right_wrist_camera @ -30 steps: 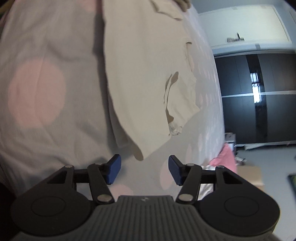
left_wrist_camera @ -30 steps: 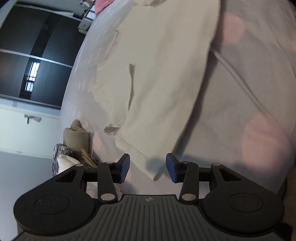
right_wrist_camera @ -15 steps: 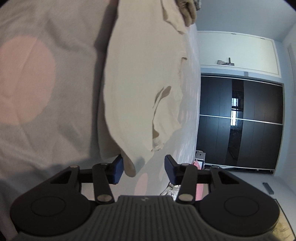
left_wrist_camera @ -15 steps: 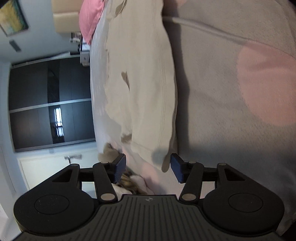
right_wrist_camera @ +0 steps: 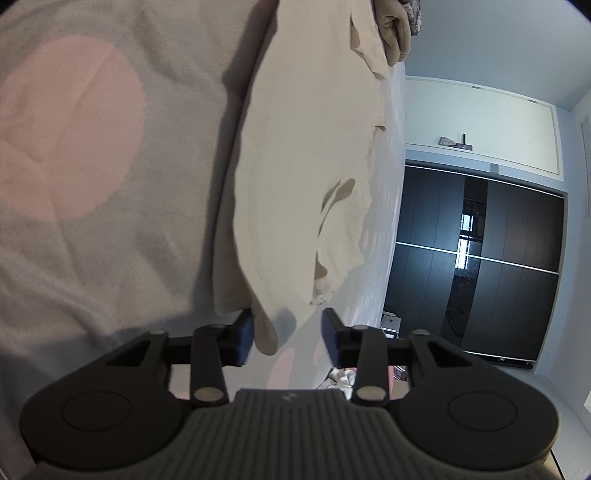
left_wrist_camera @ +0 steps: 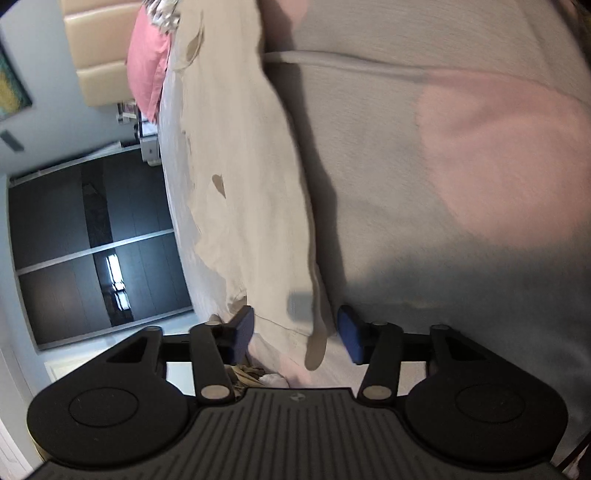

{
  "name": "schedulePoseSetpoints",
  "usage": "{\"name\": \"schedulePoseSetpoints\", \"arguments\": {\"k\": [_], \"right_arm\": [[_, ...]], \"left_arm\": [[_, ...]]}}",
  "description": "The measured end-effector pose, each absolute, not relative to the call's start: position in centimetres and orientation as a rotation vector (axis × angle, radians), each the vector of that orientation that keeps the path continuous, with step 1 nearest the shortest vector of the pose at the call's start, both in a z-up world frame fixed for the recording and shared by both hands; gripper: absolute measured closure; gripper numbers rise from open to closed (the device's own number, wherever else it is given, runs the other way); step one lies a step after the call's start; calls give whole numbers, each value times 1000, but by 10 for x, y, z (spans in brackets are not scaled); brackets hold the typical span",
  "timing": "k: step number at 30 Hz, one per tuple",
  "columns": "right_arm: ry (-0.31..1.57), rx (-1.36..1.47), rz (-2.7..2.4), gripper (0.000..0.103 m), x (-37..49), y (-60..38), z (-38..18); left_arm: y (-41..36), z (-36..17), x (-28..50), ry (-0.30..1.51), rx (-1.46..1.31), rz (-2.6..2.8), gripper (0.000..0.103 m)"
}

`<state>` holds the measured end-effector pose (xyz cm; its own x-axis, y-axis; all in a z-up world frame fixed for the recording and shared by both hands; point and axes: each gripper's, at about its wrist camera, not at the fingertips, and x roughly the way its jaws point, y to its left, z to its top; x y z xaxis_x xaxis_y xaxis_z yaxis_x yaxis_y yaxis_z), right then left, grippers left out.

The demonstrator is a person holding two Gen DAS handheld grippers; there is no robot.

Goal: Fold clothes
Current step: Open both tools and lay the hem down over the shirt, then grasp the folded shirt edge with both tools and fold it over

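Observation:
A cream garment (left_wrist_camera: 243,177) lies spread on a grey bedspread with pink dots (left_wrist_camera: 461,155). In the left wrist view its near corner hangs between the blue pads of my left gripper (left_wrist_camera: 295,334), whose jaws stand apart around the cloth without pinching it. In the right wrist view the same cream garment (right_wrist_camera: 303,166) runs up the frame, and another corner of it dips between the pads of my right gripper (right_wrist_camera: 288,336), also open. The garment's near hem is slightly lifted off the bedspread (right_wrist_camera: 74,155), casting a shadow.
Pink pillows (left_wrist_camera: 146,62) and a beige headboard (left_wrist_camera: 99,55) sit at the far end in the left view. A dark wardrobe (right_wrist_camera: 480,266) stands beyond the bed edge. Crumpled beige clothes (right_wrist_camera: 397,33) lie at the garment's far end.
Both grippers have tilted and moved in toward the garment's corners; each corner now sits between open pads. The jaws have not shut.

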<state>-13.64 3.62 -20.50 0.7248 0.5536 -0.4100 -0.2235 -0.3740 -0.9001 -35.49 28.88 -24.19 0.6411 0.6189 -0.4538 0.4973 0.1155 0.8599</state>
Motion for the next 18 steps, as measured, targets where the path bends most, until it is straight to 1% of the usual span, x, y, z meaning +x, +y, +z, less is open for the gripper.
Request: {"name": "schedulePoseSetpoints", "arguments": {"k": [1,2,3,5,6,11,18], "right_arm": [[-260,-1770,837,83,-137,37,-204],[-264,-1765,834,88,-138,36,-203],[-270,-1762,831,89,-139,36,-203],[-281,-1757,821,96,-142,35,-201],[-285,-1756,815,97,-145,35,-200],[-290,-1703,777,99,-152,37,-189],[-299,-1580,644,99,-163,48,-164]], "left_arm": [[287,-237,-353,968,1500,126,81],[286,-231,-351,967,1473,138,85],[285,-226,-349,958,1448,147,90],[282,-214,-346,940,1391,169,95],[281,-208,-345,940,1355,187,98],[282,-167,-338,915,1131,259,101],[292,-129,-324,880,961,399,102]]}}
